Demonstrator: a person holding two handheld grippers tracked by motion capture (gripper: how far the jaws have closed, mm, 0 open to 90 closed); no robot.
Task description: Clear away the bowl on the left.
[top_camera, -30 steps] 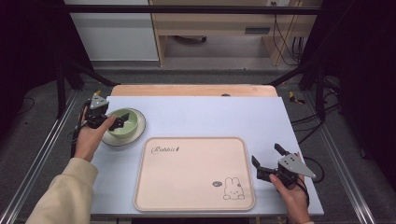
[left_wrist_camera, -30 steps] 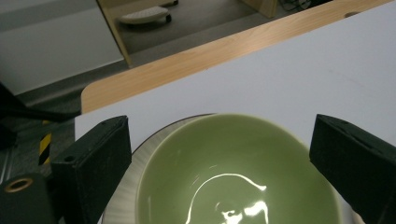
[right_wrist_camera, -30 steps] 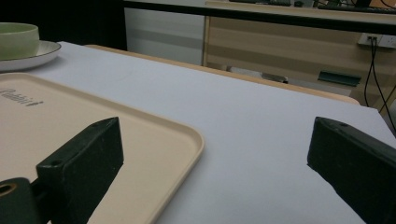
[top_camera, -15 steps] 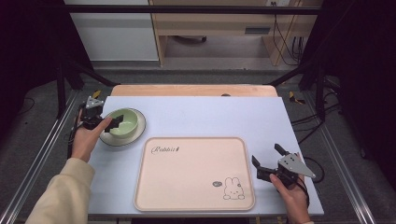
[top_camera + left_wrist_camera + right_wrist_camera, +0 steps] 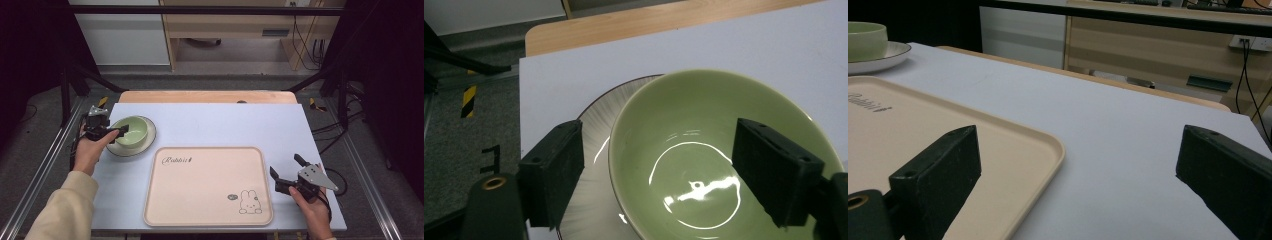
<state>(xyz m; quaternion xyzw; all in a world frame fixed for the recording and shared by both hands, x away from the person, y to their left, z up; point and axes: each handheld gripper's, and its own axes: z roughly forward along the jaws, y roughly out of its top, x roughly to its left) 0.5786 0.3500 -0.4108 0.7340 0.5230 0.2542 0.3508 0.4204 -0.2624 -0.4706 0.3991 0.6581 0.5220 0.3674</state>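
Left gripper jaws closing astride the green bowl's rim, bowl on its plate, not yet pinched; a glazed rim could slip. Right gripper spread wide.

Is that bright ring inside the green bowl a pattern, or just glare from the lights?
Left gripper view: glare, curved lamp reflections on the glossy green bowl. High view: the bowl looks evenly lit, the room edges dark. Right gripper view: the near black fingers look soft.
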